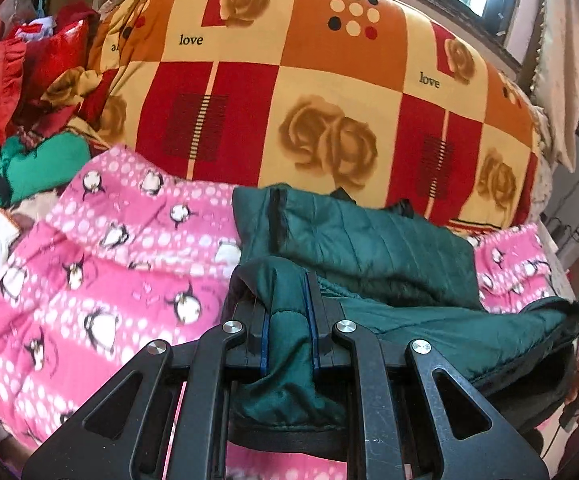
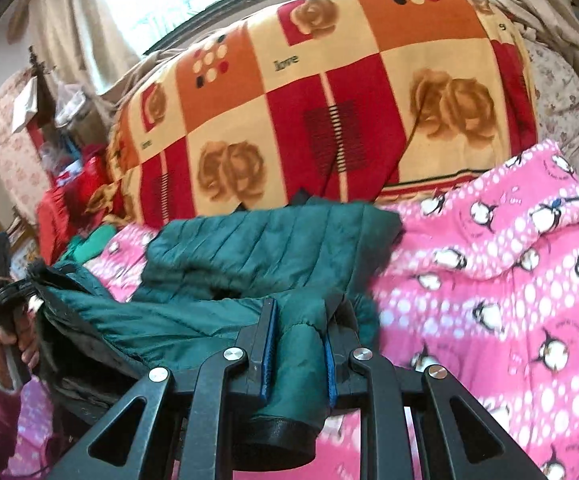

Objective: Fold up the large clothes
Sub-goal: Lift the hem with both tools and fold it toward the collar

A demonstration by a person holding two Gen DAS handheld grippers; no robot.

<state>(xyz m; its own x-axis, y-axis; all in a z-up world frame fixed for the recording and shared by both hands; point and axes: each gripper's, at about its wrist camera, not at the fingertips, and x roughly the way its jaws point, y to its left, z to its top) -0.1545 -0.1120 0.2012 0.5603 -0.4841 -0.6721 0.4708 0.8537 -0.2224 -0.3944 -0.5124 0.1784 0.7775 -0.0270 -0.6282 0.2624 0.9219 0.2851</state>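
A dark green quilted jacket point(image 1: 369, 240) lies on a pink penguin-print blanket point(image 1: 101, 264). My left gripper point(image 1: 288, 288) is shut on one jacket sleeve cuff, whose end hangs down between the fingers. My right gripper point(image 2: 298, 320) is shut on the other sleeve cuff of the jacket point(image 2: 273, 240). Both cuffs are held a little above the pink blanket point(image 2: 489, 280). In the right wrist view the left gripper point(image 2: 5, 292) shows at the far left with a hand around it.
A big folded quilt with orange, red and cream rose squares point(image 1: 309, 80) point(image 2: 329, 100) rises behind the jacket. Red and green clothes point(image 1: 21, 112) pile at the left. A window and curtains point(image 2: 129, 8) stand behind the quilt.
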